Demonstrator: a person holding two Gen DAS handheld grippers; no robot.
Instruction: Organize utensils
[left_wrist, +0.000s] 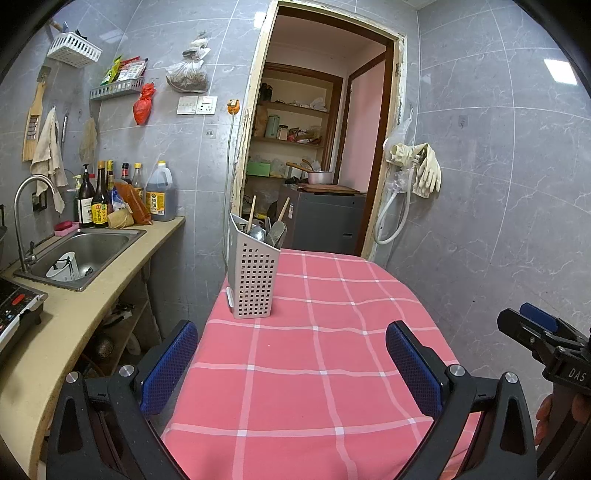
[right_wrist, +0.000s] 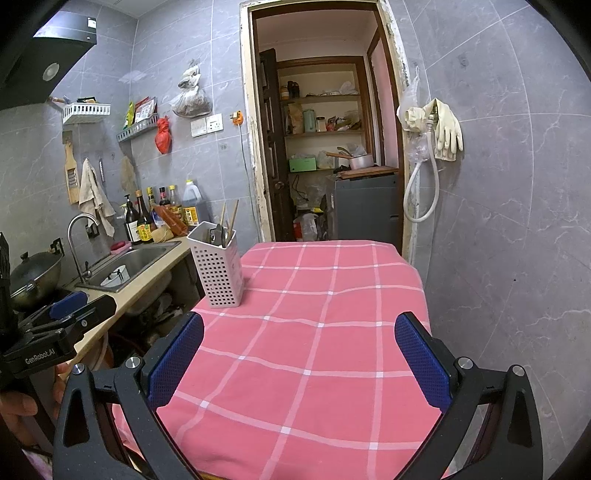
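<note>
You hold both tools above the near end of a table covered with a soft pink cloth with a white check pattern (left_wrist: 314, 369), and neither one carries anything. Your left gripper (left_wrist: 291, 363) has its two black fingers spread wide apart, and the blue pads (left_wrist: 168, 363) on them have a fine dotted texture. Your right gripper (right_wrist: 299, 360) is spread in the same way, with nothing between its blue pads (right_wrist: 423, 363). The task's thing, a tall grey plastic utensil holder with square holes in its walls (left_wrist: 253, 278), stands upright at the far left corner of the cloth, well apart from both grippers. Inside it you can see a metal spoon (left_wrist: 256, 233), a flat metal spatula head (left_wrist: 276, 232) and two thin wooden handles (left_wrist: 251, 214) that lean out of the top. To the left of the table runs a beige stone counter (left_wrist: 74, 306) with a steel sink (left_wrist: 79, 258) and a curved steel tap (left_wrist: 26, 206).
</note>
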